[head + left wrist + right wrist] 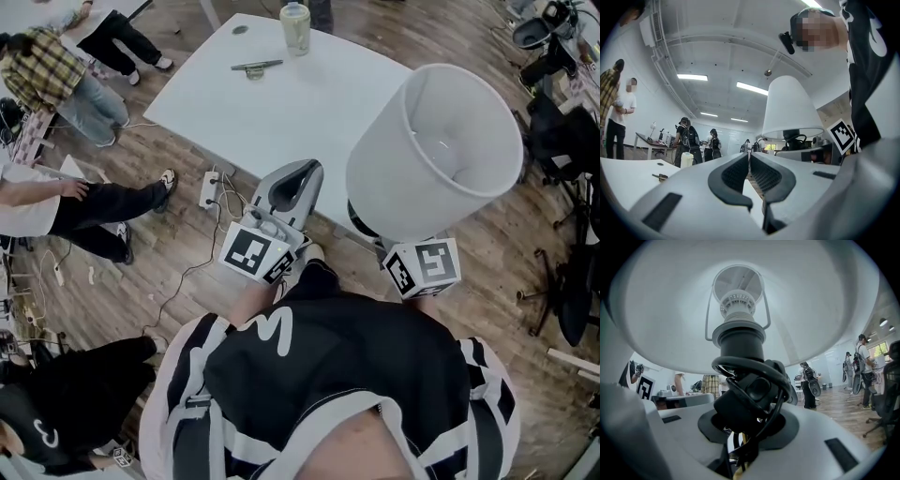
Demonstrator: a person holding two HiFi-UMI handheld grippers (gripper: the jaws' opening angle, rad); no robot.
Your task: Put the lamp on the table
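The left claw (749, 157) is empty, pads nearly together; ahead of it on the white table (309, 103) stands a bottle (294, 28) whose label is too small to read. To its right, the right claw (747, 413) clamps the lamp (436, 150) by its black, cord-wound stem near the table edge. The white shade above hides those jaws from overhead, leaving only its black-and-white marker cube (424, 267).

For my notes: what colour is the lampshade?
The lampshade is plain white; the head view shows it best.
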